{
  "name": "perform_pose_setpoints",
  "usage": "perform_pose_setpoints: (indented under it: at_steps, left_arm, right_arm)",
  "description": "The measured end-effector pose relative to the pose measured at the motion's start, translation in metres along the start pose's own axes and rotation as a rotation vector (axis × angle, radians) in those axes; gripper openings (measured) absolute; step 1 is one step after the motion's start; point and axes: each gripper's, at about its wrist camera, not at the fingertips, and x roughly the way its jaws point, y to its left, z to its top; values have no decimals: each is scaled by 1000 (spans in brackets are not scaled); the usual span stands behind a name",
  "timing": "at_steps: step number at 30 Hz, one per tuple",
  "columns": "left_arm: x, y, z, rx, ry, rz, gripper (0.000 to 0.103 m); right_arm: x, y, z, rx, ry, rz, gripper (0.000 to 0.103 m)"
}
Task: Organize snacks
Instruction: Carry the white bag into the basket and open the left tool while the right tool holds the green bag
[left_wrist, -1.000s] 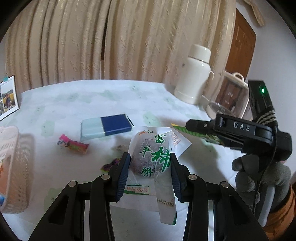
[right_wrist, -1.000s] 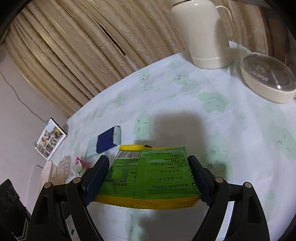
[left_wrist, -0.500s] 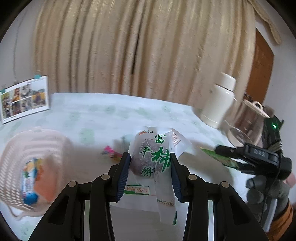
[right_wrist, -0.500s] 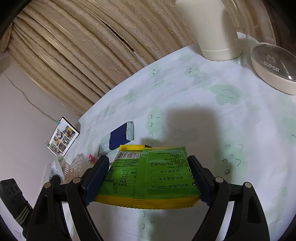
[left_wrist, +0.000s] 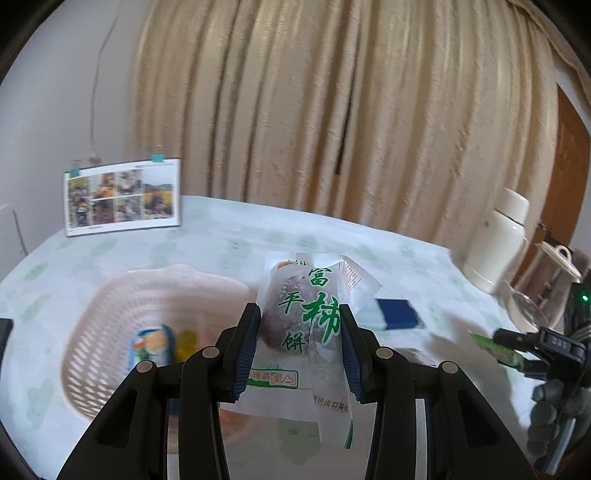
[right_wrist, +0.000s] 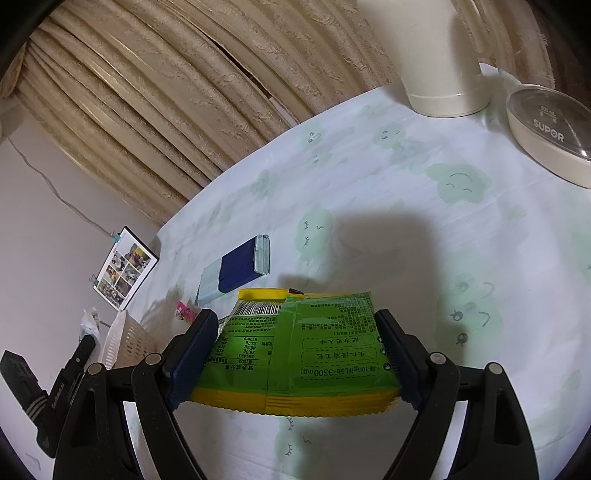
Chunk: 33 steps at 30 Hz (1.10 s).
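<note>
- Table (right_wrist: 424, 229) with a pale cloth printed in green smiling shapes, carrying everything below; beige curtain (left_wrist: 332, 122) behind it.
- Basket (left_wrist: 122, 306), pinkish-white and perforated, on the table; a few wrapped snacks lying blurred inside.
- Thermos (left_wrist: 498, 240), cream, upright at the table's edge far from the basket; lidded white container (right_wrist: 550, 136) marked SUPOR just beside it.
- Photo sheet (left_wrist: 122, 197) clipped up behind the basket.
- Left gripper (left_wrist: 301, 339) clamped on a white persimmon-cake packet (left_wrist: 306, 317) with green characters, held in the air just beside the basket, level with its near rim.
- Right gripper (right_wrist: 295, 354) clamped on a green snack bag (right_wrist: 306, 343) with yellow edges, held flat above the cloth, well apart from the basket.
- Blue pack (right_wrist: 236, 269) lying on the table, between basket and thermos.
- Pink candy (right_wrist: 184, 312) on the table near the basket.
</note>
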Motion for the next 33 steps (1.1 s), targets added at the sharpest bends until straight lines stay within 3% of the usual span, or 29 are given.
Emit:
perform_pose_setpoints:
  at_steps: [15, 26, 33]
  left_arm:
    - [-3, 64, -1, -109, -24, 174, 45]
    - [-5, 81, -6, -165, -40, 234, 50]
    - [-13, 91, -10, -199, -99, 324, 51]
  right_arm:
    - [4, 3, -3, -11, 11, -8, 84]
    - [8, 5, -5, -22, 17, -7, 84]
    - [13, 10, -9, -40, 25, -1, 84]
